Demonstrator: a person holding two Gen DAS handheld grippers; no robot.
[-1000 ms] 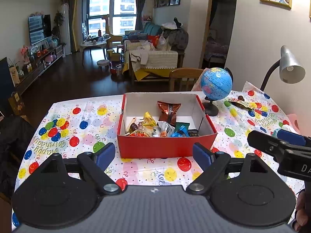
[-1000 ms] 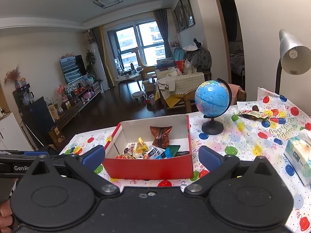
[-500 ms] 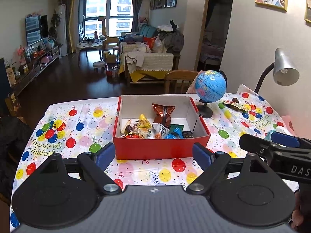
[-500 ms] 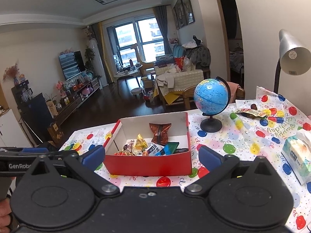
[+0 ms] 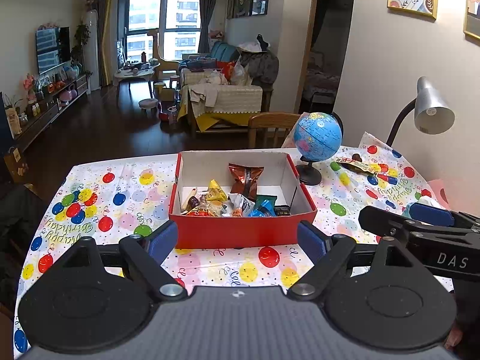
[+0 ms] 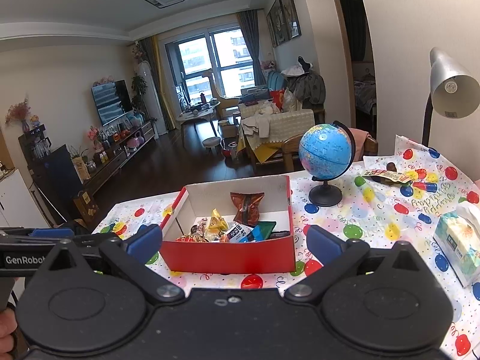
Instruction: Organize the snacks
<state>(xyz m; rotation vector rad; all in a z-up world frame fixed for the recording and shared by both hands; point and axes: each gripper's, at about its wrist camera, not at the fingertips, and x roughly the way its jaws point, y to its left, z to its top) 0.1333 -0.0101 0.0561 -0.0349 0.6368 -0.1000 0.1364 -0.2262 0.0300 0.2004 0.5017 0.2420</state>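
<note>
A red box (image 5: 240,231) with white inner walls stands on the table and holds several wrapped snacks, among them a brown bag (image 5: 246,178) leaning on the back wall. It also shows in the right wrist view (image 6: 231,255). My left gripper (image 5: 238,240) is open and empty, held in front of the box's near wall. My right gripper (image 6: 234,241) is open and empty, also in front of the box. One snack wrapper (image 5: 355,163) lies on the cloth at the far right, behind the globe; it also shows in the right wrist view (image 6: 387,176).
A balloon-print tablecloth (image 5: 120,198) covers the table. A blue globe (image 5: 316,138) stands right of the box. A grey desk lamp (image 5: 432,111) rises at the right. A tissue pack (image 6: 459,240) lies at the right edge. A wooden chair (image 5: 270,123) is behind the table.
Both grippers have drawn back and risen a little from the box, which now looks smaller and farther. Both stay open and empty.
</note>
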